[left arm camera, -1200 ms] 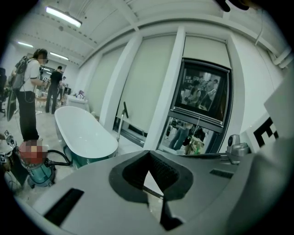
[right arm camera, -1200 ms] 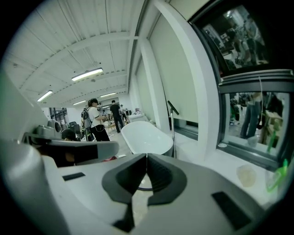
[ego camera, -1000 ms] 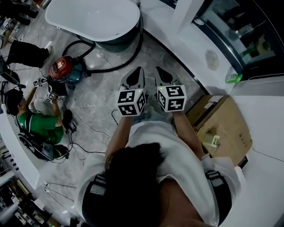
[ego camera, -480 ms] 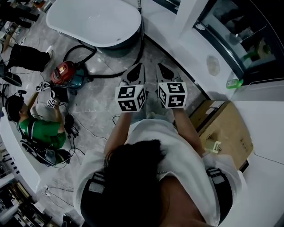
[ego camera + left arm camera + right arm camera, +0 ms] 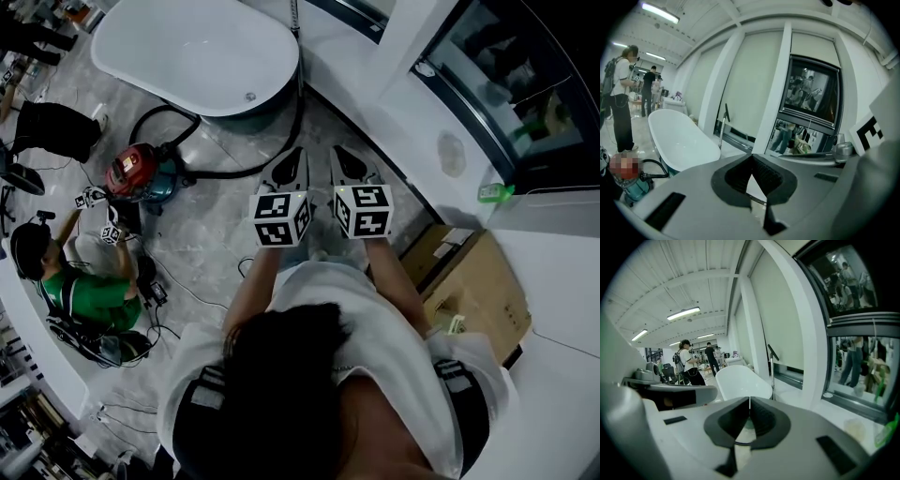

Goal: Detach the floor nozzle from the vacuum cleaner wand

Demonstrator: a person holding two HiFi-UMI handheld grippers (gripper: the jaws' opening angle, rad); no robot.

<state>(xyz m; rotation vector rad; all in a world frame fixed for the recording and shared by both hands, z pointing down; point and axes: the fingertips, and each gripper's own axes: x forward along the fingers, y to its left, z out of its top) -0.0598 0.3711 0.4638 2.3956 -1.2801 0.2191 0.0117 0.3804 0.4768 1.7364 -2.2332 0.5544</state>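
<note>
A red and teal canister vacuum cleaner [image 5: 139, 172] stands on the grey floor at the left. Its black hose [image 5: 253, 169] curves round the foot of the white bathtub [image 5: 197, 52] and runs up along the tub's right side. I see no wand or floor nozzle plainly in any view. My left gripper [image 5: 297, 152] and right gripper [image 5: 337, 151] are held side by side in mid-air, pointing at the tub, both shut and empty. The left gripper view shows the left gripper [image 5: 751, 157] with the vacuum cleaner [image 5: 633, 183] low at the left. The right gripper [image 5: 749, 402] points over the bathtub [image 5: 743, 380].
A person in green [image 5: 89, 286] sits on the floor at the left among cables [image 5: 187, 272]. A cardboard box [image 5: 473, 281] lies at the right beside a white ledge [image 5: 412, 112]. A floor-standing tap [image 5: 723, 125] rises behind the tub. People stand at the far left [image 5: 621, 93].
Both grippers have moved forward toward the bathtub, still side by side and shut. The tub and vacuum sit lower in the head view.
</note>
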